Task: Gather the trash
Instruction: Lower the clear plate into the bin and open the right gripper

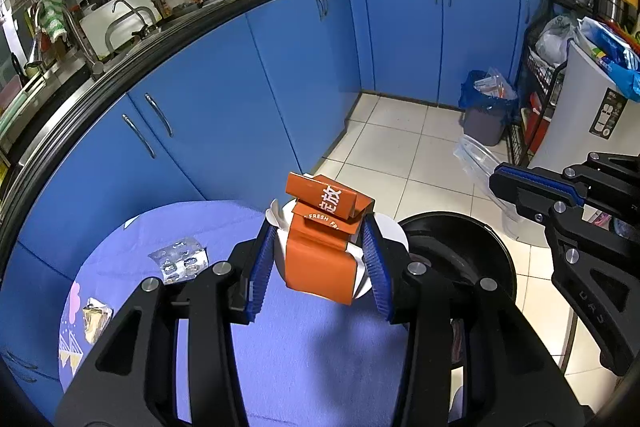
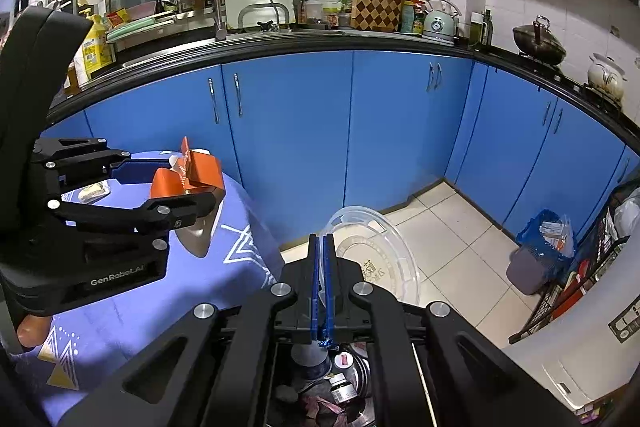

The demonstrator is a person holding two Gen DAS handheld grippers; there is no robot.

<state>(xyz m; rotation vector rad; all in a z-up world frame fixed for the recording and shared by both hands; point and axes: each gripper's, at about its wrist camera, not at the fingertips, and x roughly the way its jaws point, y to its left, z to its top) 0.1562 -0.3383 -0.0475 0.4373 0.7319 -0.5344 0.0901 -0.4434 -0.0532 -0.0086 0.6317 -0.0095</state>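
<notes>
Blue kitchen cabinets curve across the background under a dark counter, above a pale tiled floor. At lower left of the left wrist view sits a round table in a purple cloth, with a blister pack and a small wrapper lying on it. The left gripper, at centre, grasps an orange carton between its blue pads, lifted above the table edge beside a black bin. In the right wrist view, the right gripper, at lower centre, is clenched on the rim of a clear plastic lid, held over the floor. A blue-lined bin full of rubbish stands at far right by the cabinets.
</notes>
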